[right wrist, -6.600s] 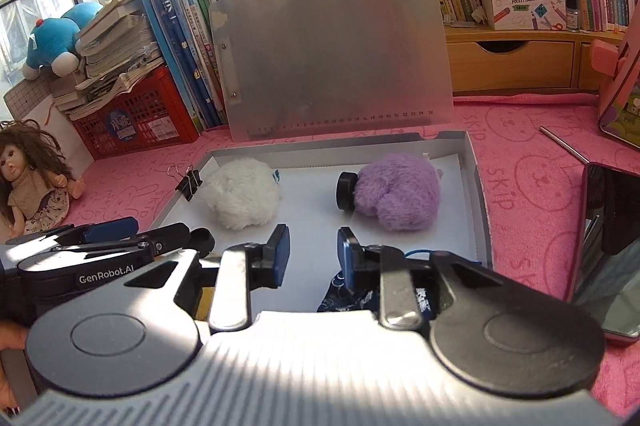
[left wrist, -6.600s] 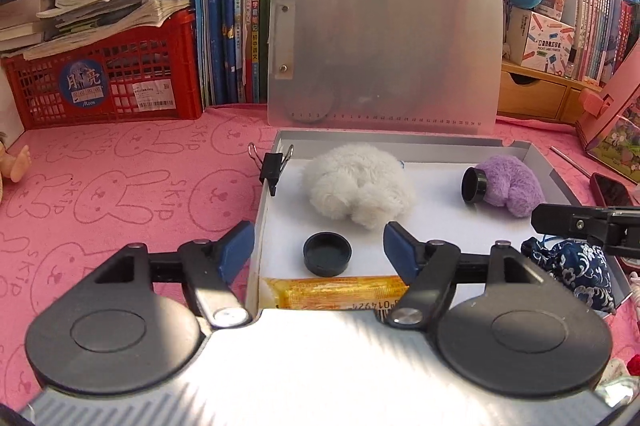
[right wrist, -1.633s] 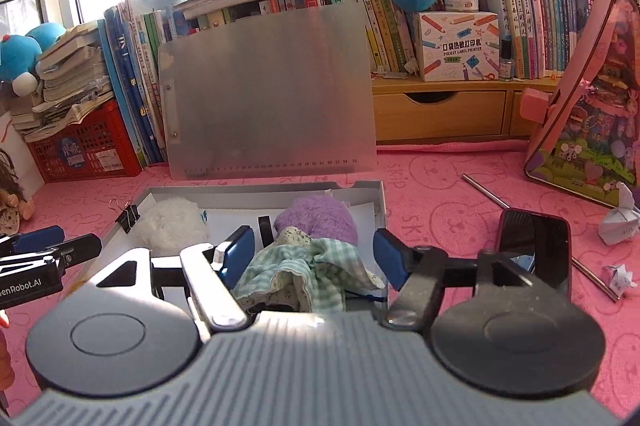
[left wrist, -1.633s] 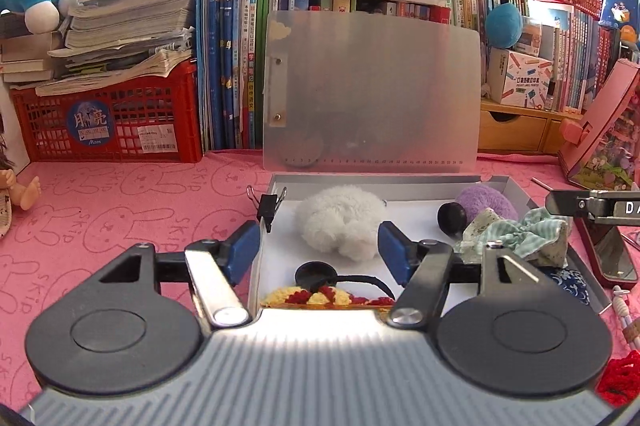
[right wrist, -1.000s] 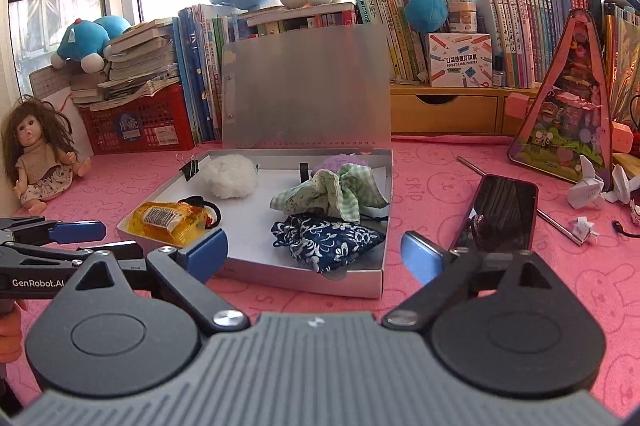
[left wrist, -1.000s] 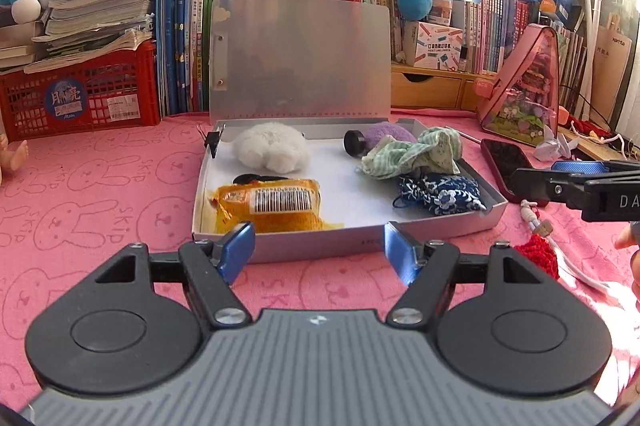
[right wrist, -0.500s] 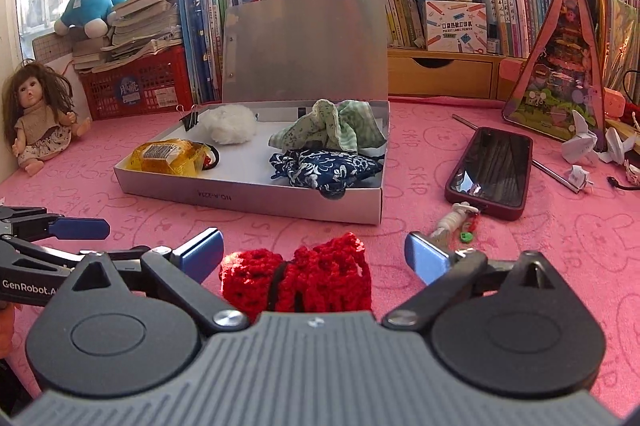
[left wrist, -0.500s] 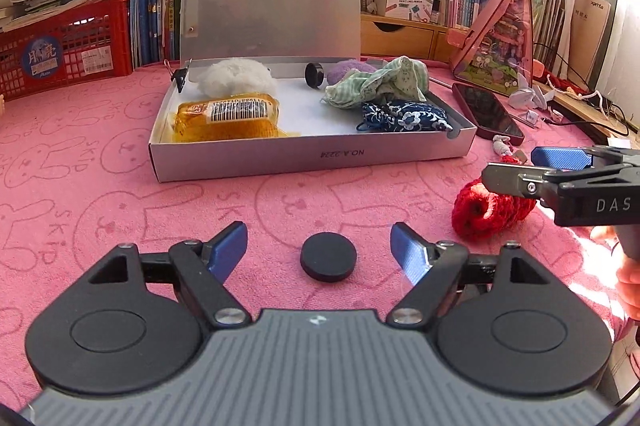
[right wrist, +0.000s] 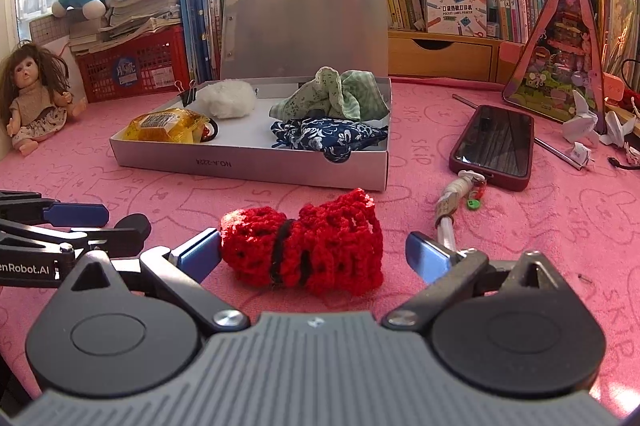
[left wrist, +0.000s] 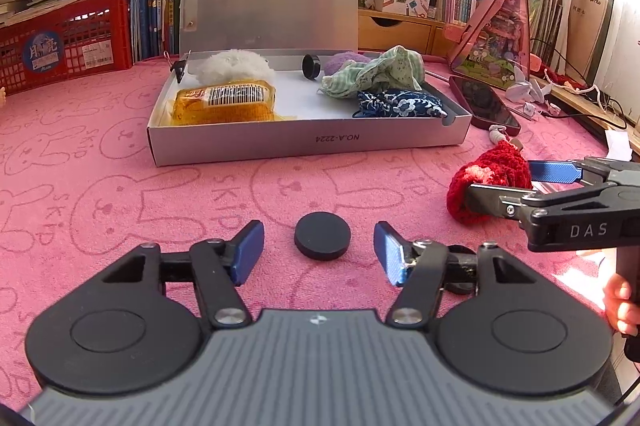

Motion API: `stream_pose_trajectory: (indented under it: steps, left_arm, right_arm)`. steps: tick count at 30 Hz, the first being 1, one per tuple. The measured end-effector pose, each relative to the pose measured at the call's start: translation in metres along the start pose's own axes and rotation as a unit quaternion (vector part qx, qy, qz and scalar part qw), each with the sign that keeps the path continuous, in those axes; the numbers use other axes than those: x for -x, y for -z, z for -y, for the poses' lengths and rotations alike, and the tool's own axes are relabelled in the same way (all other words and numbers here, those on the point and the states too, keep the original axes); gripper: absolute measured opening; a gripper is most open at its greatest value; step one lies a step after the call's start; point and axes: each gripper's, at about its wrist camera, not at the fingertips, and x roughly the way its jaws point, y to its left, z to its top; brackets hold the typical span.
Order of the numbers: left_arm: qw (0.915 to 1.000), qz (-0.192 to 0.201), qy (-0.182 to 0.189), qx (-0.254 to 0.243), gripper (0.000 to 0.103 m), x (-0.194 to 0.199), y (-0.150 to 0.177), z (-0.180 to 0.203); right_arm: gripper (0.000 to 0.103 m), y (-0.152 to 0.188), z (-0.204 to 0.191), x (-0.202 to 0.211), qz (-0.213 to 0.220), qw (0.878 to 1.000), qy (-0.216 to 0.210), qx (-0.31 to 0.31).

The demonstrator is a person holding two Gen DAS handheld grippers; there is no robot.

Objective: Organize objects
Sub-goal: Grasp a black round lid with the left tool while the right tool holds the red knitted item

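Leftmost, the grey box sits open on the pink cloth, lid propped up at the back so things can be dropped in from above. Inside it, left to right: yellow packet, white fluffy ball, green cloth, blue patterned pouch.

Nearer the camera, the left gripper is spread wide and holds nothing. The black round cap lies flat on the cloth between its fingers, touching neither; judged lined up for a pinch across its rim.

Further right, the right gripper is likewise wide open and empty. The red knitted pouch lies between its fingers: the left finger looks to be at or just beside the pouch's end, the right finger stands apart.

Both items are still outside the box, just in front of it. Judgement: each hand is set to close on its own piece, then carry it to the bare floor of the box. Soft knit should squash; the cap is thin and may slip.
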Motion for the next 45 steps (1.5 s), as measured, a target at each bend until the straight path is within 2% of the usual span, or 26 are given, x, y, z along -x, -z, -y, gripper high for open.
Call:
stream_pose_trajectory:
  steps: [4, 18, 30, 43, 45]
  left_arm:
    - [1.0, 0.004, -0.006, 0.0, 0.058, 0.0, 0.001, -0.001]
    - [0.9994, 0.008, -0.025, -0.024, 0.057, -0.002, 0.004, 0.008]
    - [0.9993, 0.016, -0.028, -0.018, 0.053, -0.002, 0.007, 0.006]
    - [0.9991, 0.012, -0.032, -0.026, 0.051, -0.004, 0.004, 0.01]
    - [0.9991, 0.012, -0.031, -0.027, 0.047, -0.005, 0.002, 0.011]
  right_arm:
    - [0.101, 0.001, 0.0, -0.002, -0.002, 1.0, 0.002, -0.004]
    - [0.101, 0.003, -0.002, -0.005, -0.009, 1.0, 0.012, -0.005]
    - [0.1, 0.005, -0.007, -0.003, 0.004, 1.0, 0.02, 0.008]
    - [0.085, 0.008, -0.01, 0.0, 0.012, 1.0, 0.003, 0.025]
    - [0.082, 0.008, -0.012, 0.0, 0.015, 0.999, 0.002, 0.031]
